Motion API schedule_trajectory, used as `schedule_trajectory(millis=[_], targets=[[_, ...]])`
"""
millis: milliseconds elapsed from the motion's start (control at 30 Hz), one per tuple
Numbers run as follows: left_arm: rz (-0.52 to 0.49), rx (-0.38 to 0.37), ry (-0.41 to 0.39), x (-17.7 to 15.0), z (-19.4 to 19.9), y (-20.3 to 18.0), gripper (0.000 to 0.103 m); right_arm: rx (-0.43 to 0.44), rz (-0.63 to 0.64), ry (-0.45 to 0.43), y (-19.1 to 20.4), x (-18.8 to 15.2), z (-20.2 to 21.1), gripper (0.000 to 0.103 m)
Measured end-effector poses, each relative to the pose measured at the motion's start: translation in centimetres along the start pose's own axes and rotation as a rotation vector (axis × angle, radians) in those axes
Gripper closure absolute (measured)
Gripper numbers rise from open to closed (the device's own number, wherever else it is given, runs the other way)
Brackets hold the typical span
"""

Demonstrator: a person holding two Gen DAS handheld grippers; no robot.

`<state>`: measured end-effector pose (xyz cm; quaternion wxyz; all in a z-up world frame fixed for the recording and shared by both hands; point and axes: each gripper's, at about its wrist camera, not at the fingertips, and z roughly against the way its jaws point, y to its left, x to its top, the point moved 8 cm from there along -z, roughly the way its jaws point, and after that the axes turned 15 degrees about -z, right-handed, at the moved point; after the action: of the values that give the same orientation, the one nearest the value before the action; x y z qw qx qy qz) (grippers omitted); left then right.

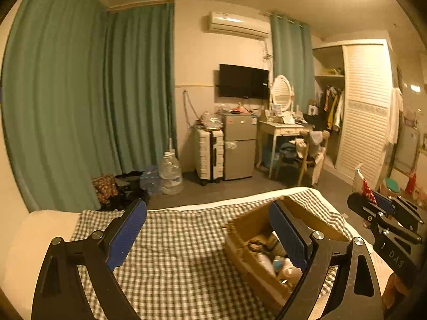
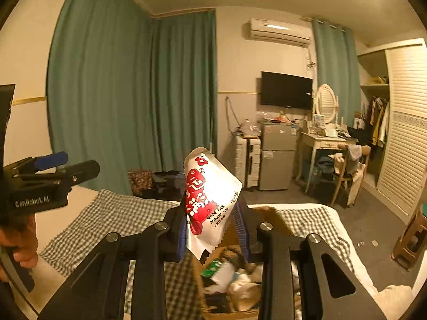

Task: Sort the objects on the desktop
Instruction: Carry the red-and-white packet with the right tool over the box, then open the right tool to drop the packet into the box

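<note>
Between the blue pads of the right gripper [image 2: 213, 229] a red-and-white snack packet [image 2: 210, 200] stands clamped by its lower part, its top flaring up free above the jaws, so the step in hand looks like carrying one picked item to its place. Just below and beyond it lies the open cardboard box [image 2: 267, 213], already holding a jumble of small things, on the checked cloth [image 2: 112, 213] that covers the bed. The left gripper [image 1: 208, 229] hangs wide and empty over the same cloth, its right pad in front of the box's near wall. If the packet belongs in the box, the next move calls for lowering it past the raised flap and parting the jaws only once it is inside; a light, stiff packet could catch on that flap. The cloth to the left is bare and gives room. Beyond the bed's far edge the floor drops away, with a water jug [image 1: 170, 173] and a suitcase [image 1: 209, 154] well apart.
</note>
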<state>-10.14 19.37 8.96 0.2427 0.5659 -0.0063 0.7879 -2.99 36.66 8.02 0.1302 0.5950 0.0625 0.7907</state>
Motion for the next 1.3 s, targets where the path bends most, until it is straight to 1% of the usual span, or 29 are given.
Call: schedule_trajectory(millis=[67, 167, 233, 267, 333, 400, 467, 700, 833, 1000, 1133, 1233, 1300], targets=[[-0.011, -0.009, 0.002, 0.1, -0.8, -1.5, 0.007, -0.009, -0.017, 0.012, -1.5, -0.2, -0.2, 0.074], [-0.009, -0.03, 0.017, 0.1, -2.5, -3.7, 0.005, 0.003, -0.044, 0.029, -3.1, -0.3, -0.7, 0.074], [-0.007, -0.043, 0.028, 0.1, -3.5, -4.9, 0.005, -0.004, -0.04, 0.041, -3.9, -0.6, -1.3, 0.074], [-0.007, -0.049, 0.031, -0.5, -3.8, -5.1, 0.005, -0.01, -0.035, 0.045, -4.2, -0.9, -1.6, 0.074], [-0.015, -0.058, 0.042, -0.8, -4.9, -6.1, 0.002, -0.022, -0.026, 0.06, -4.8, -1.5, -2.6, 0.073], [-0.018, -0.062, 0.055, -1.0, -6.1, -7.0, 0.002, -0.026, -0.031, 0.094, -5.4, -2.5, -3.9, 0.073], [-0.016, -0.077, 0.078, -1.4, -7.6, -7.9, 0.001, -0.033, -0.035, 0.129, -6.0, -3.5, -5.3, 0.071], [-0.023, -0.096, 0.14, -3.4, -11.9, -9.7, 0.001, -0.045, -0.064, 0.233, -8.2, -6.3, -9.9, 0.071], [-0.029, -0.119, 0.19, -4.9, -14.7, -10.7, 0.001, -0.076, -0.063, 0.316, -9.6, -9.0, -12.5, 0.071], [-0.045, -0.145, 0.243, -6.9, -17.9, -11.9, 0.001, -0.101, -0.069, 0.406, -10.9, -11.7, -14.6, 0.071], [-0.054, -0.163, 0.275, -8.6, -19.5, -12.7, 0.001, -0.135, -0.034, 0.463, -11.1, -13.9, -16.0, 0.069], [-0.058, -0.162, 0.291, -9.6, -20.4, -12.6, 0.001, -0.142, -0.027, 0.482, -11.2, -14.7, -16.6, 0.063], [-0.04, -0.168, 0.301, -10.0, -20.6, -12.4, 0.001, -0.143, -0.024, 0.477, -11.0, -14.7, -16.7, 0.055]])
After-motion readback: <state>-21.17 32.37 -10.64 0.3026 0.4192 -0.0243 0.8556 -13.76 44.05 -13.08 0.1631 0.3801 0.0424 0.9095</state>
